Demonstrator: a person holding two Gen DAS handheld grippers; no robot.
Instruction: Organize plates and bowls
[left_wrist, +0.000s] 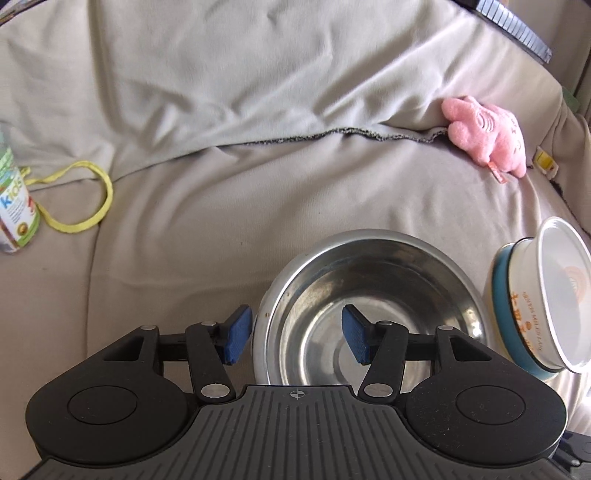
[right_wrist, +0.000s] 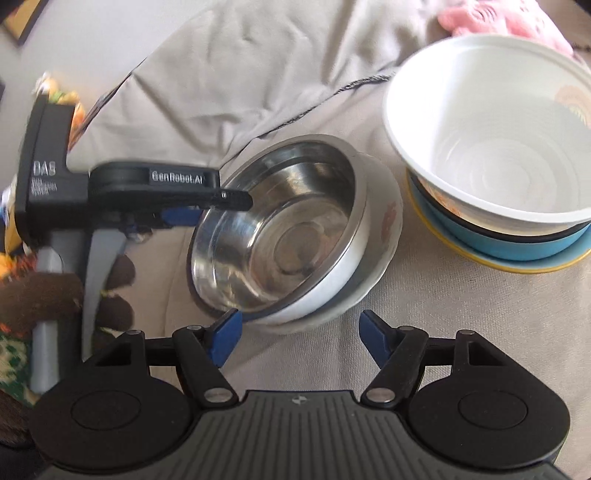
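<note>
Right gripper (right_wrist: 299, 338): jaws apart, empty, just short of steel bowl (right_wrist: 280, 229). Left gripper (left_wrist: 297, 338): released, jaws straddling that bowl's near-left rim. Right: white bowl (right_wrist: 491, 147) stacked on blue bowl (right_wrist: 517, 243). Far: pink plush toy (left_wrist: 484, 136) on beige cloth (left_wrist: 221, 110).

Glossy steel bowl (right_wrist: 280, 229), smooth white plastic bowl (right_wrist: 491, 147), matt wrinkled cloth (left_wrist: 258, 110), fuzzy pink plush toy (left_wrist: 487, 136).

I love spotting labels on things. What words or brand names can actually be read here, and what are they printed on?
"Kids": on the bottle lying at the left edge; its smaller print is unreadable.
"GenRobot.AI": on the left gripper, along its black arm.
"DAS": on the same gripper's black body; the lines beneath are blurred.
Orange lettering on the white bowl: too distorted to read.
</note>
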